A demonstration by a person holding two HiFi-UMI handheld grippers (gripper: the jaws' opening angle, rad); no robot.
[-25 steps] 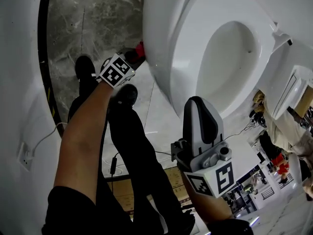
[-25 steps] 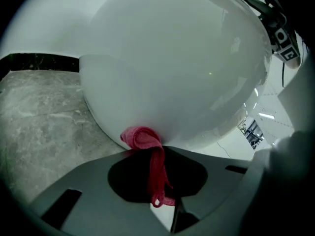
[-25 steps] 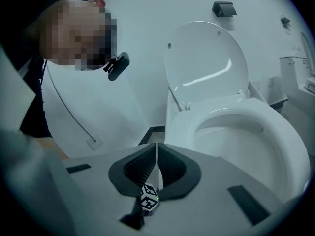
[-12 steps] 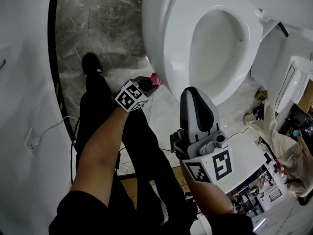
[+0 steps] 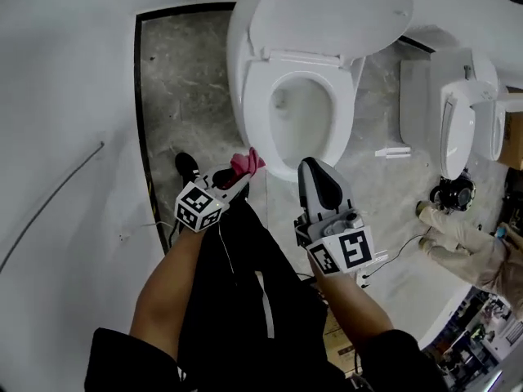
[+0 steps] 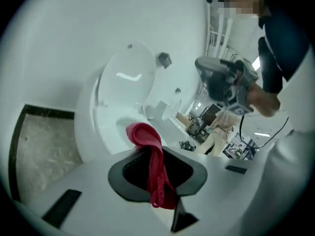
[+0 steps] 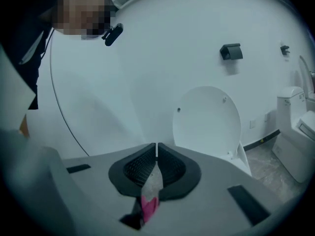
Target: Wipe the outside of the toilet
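A white toilet (image 5: 286, 113) stands with its lid (image 5: 327, 11) raised and the seat down. My left gripper (image 5: 239, 178) hovers just in front of the bowl's front left edge, shut on a red cloth (image 5: 248, 163). In the left gripper view the red cloth (image 6: 150, 154) hangs folded between the jaws, with the toilet (image 6: 115, 107) beyond it. My right gripper (image 5: 308, 167) is held before the bowl's front rim, shut with nothing in it. In the right gripper view the gripper (image 7: 156, 149) faces the raised lid (image 7: 209, 119).
A second toilet (image 5: 458, 121) stands to the right, with a person in beige (image 5: 458, 227) low on the floor near it. Dark marble floor (image 5: 184, 80) lies left of the bowl. My black-trousered legs and a shoe (image 5: 187, 167) are below. A black fitting (image 7: 231, 51) is on the wall.
The head view has pulled back, so the whole toilet shows. My left gripper with the red cloth moved from the bowl's lower outside to its front. The right gripper stayed shut.
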